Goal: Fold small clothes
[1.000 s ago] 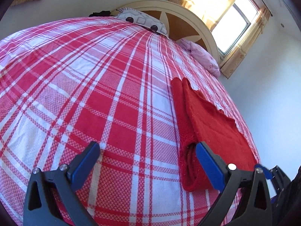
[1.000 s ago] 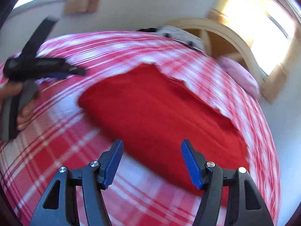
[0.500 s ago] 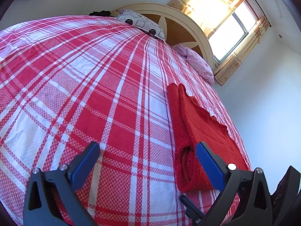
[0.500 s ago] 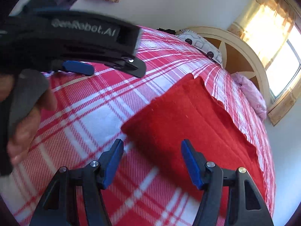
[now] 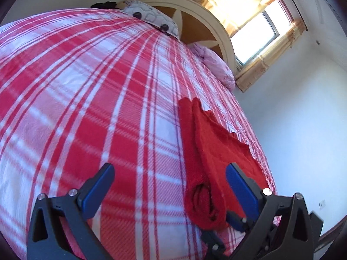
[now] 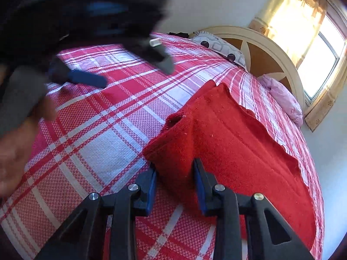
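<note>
Bedspread, a red-and-white plaid, fills both views, and everything else sits on or around it. Across its right half lies the red garment, folded lengthwise into a long band, one end toward the headboard and the other at the near edge of the bedspread.

At that near end the right gripper is closing its jaws around the garment's corner: cloth bulges up between the two blue pads, which press on it from both sides. The corner stands slightly proud of the bedspread.

Over the bedspread to the garment's left, the left gripper hangs with jaws spread wide and nothing between them but plaid and the rolled edge of the garment below; its right pad overlaps the garment in view, whether touching I cannot tell. In the right wrist view this gripper is a dark blur at upper left, with a hand beneath it.

Against the headboard rest a patterned pillow and a pink pillow. A curtained window is beyond.
</note>
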